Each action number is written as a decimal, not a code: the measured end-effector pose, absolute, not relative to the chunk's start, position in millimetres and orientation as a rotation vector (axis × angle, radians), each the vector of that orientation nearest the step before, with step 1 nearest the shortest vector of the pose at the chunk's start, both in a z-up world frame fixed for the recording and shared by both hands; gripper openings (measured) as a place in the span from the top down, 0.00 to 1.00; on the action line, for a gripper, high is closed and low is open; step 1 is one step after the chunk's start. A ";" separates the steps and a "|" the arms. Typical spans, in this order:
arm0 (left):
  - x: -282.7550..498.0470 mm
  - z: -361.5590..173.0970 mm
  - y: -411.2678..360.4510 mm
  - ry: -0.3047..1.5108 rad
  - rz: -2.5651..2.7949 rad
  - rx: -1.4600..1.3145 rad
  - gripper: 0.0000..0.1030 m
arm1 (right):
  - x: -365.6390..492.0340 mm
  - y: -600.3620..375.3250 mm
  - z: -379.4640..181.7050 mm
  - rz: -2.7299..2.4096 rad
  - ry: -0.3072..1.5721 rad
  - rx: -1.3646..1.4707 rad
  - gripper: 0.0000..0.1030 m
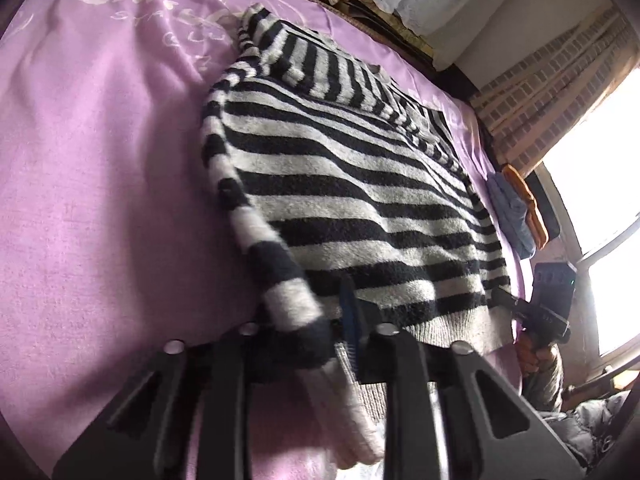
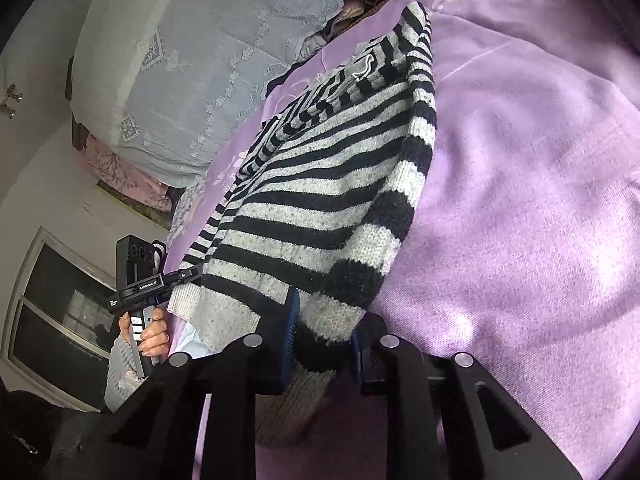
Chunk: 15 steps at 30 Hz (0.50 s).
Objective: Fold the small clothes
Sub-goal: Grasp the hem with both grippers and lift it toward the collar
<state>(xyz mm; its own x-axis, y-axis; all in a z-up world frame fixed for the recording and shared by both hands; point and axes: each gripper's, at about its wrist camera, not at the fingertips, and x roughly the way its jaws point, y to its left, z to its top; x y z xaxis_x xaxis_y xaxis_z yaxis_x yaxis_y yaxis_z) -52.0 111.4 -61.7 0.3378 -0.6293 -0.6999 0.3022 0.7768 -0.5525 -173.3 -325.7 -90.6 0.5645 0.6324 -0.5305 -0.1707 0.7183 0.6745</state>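
Grippers first, both at the near hem of the sweater (image 1: 352,184). Left gripper (image 1: 320,336) has its jaws nearly closed on the near-left corner, where the sleeve cuff and hem bunch together; knit is pinched between the pads. Right gripper (image 2: 324,340) is clamped on the near-right corner the same way, striped sleeve end and ribbed hem caught between its blue pads (image 2: 290,320). From the right wrist view we also see the left gripper out at the far hem corner, with the person's hand (image 2: 150,334) on its handle.

Sweater lies on the purple blanket (image 1: 100,200), hem towards us, neck end far. It looks mostly flat, with both sleeves lying in along the side edges, so we judge the sleeve step done. Some rucking near the collar (image 2: 360,68).

Left to do, as we read it: bring the hem up and over towards the neck to halve the body, then flatten. No cross fold visible yet.

Beyond the sweater: a pale quilt (image 2: 208,60) stacked at the head of the bed, a blue and an orange item (image 1: 520,216) by the bright window (image 1: 600,200). Whether more clothes wait we cannot tell.
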 end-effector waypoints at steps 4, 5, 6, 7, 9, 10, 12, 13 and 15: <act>-52.0 -62.2 111.8 1.067 -0.614 -0.348 0.89 | -174.7 -326.9 -89.4 0.513 0.852 0.608 0.79; -52.6 -61.2 111.0 1.062 -0.614 -0.341 0.89 | -175.0 -326.7 -88.0 0.515 0.848 0.607 0.80; -52.9 -60.7 110.5 1.061 -0.615 -0.339 0.89 | -175.0 -326.9 -86.3 0.521 0.842 0.608 0.81; -53.2 -60.8 109.5 1.063 -0.617 -0.338 0.89 | -174.8 -326.0 -84.6 0.527 0.835 0.611 0.81; -52.5 -64.3 108.0 1.085 -0.615 -0.333 0.88 | -173.4 -325.2 -83.1 0.539 0.830 0.611 0.82; -52.2 -65.9 106.8 1.091 -0.608 -0.327 0.86 | -171.7 -324.2 -83.7 0.538 0.837 0.611 0.82; -52.1 -66.3 106.1 1.091 -0.611 -0.324 0.84 | -169.2 -325.1 -88.3 0.535 0.861 0.623 0.82; -52.1 -66.5 106.3 1.090 -0.612 -0.325 0.84 | -169.0 -325.0 -88.8 0.536 0.863 0.631 0.82; -53.7 -64.3 104.9 1.078 -0.608 -0.314 0.86 | -170.1 -325.2 -86.1 0.536 0.854 0.628 0.83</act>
<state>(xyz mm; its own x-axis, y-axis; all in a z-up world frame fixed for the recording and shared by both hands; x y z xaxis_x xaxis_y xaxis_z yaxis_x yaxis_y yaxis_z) -53.7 104.9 -64.3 0.3324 -0.6033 -0.7249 0.3079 0.7959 -0.5212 -170.1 -325.2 -86.1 0.5487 0.6564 -0.5177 -0.1805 0.6977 0.6933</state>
